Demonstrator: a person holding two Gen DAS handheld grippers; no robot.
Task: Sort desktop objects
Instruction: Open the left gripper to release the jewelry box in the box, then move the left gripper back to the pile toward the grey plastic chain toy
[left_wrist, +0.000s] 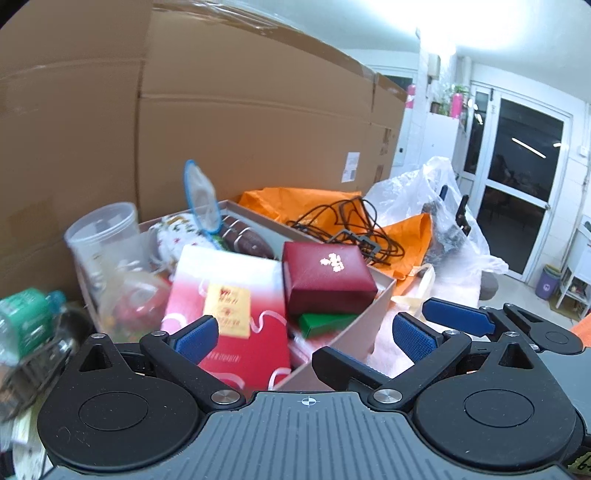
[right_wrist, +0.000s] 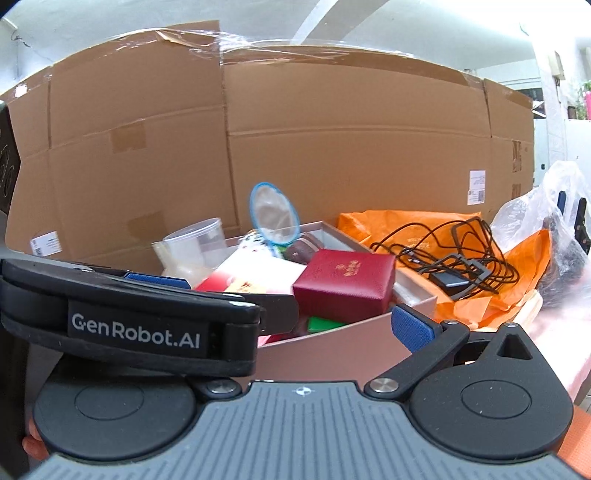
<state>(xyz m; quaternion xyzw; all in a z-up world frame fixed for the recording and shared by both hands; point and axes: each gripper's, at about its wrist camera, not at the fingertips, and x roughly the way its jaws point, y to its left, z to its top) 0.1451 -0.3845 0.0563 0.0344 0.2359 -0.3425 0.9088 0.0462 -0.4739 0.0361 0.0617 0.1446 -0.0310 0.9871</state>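
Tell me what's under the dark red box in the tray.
A green box pokes out beneath the dark red box, beside a red-and-white gift bag in the tray. Whatever lies deeper under them is covered.

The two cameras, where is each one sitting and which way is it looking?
Left wrist view: sits on the left gripper, looking forward over its open blue-padded fingers at the pink cardboard tray.
Right wrist view: sits on the right gripper, facing the same tray; the left gripper's black body crosses in front.
Both share the dark red square gift box and tangled black cable.
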